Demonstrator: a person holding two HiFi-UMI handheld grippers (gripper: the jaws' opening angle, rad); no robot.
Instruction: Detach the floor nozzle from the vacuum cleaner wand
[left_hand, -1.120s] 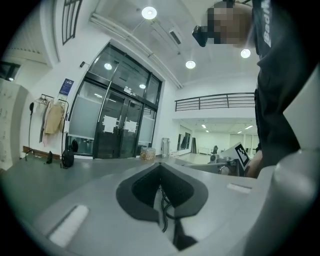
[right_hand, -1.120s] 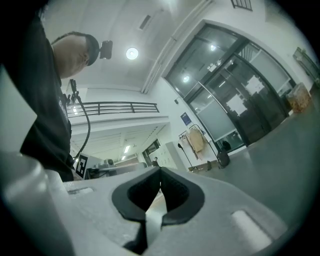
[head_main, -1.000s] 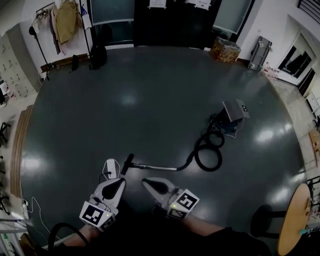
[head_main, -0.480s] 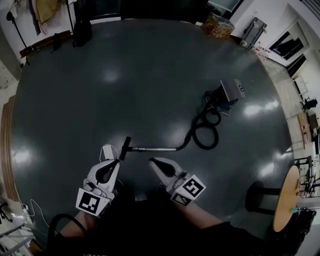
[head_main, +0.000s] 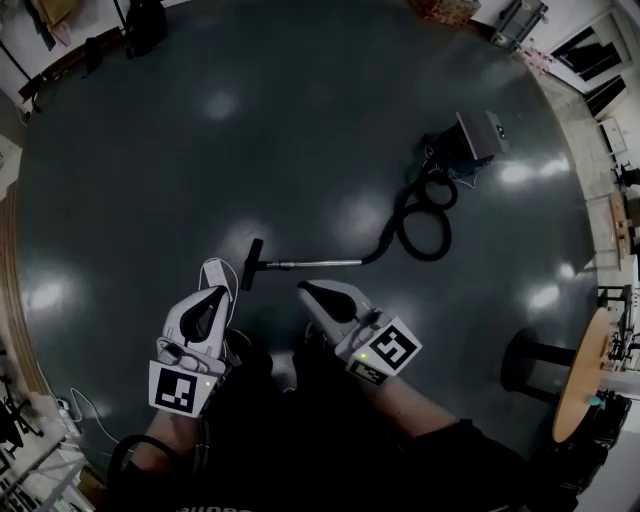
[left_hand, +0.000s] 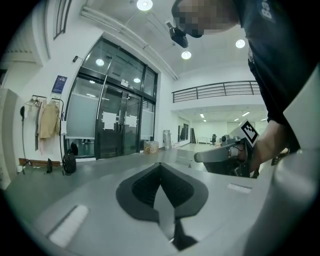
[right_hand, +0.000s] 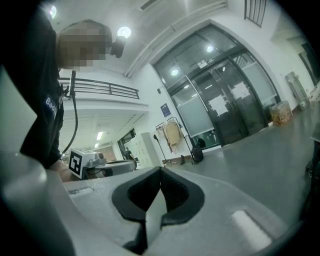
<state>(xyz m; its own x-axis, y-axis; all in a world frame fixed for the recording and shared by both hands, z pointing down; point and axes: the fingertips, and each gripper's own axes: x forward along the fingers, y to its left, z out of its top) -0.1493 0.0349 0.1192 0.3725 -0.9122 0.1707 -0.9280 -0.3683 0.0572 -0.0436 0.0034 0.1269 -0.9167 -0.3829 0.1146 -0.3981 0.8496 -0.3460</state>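
Floor nozzle (head_main: 254, 264): black, flat on the dark floor, joined to the wand's end exactly as a second before; it lay just ahead of both gripper tips and touched neither.
Wand (head_main: 315, 263): a metal tube lying flat, running from the nozzle to the hose, unmoved.
Hose (head_main: 422, 226): black, looped once, leading to the vacuum body (head_main: 476, 140) well beyond.
Left gripper (head_main: 221, 292): jaws pressed together with nothing between them, same as earlier; its tip was beside a white object (head_main: 213, 272) on the floor.
Right gripper (head_main: 303, 288): also closed and empty, its tip near the wand.
Surroundings: the glass doors and coat rack, earlier along the head view's top edge, had slipped out of it.
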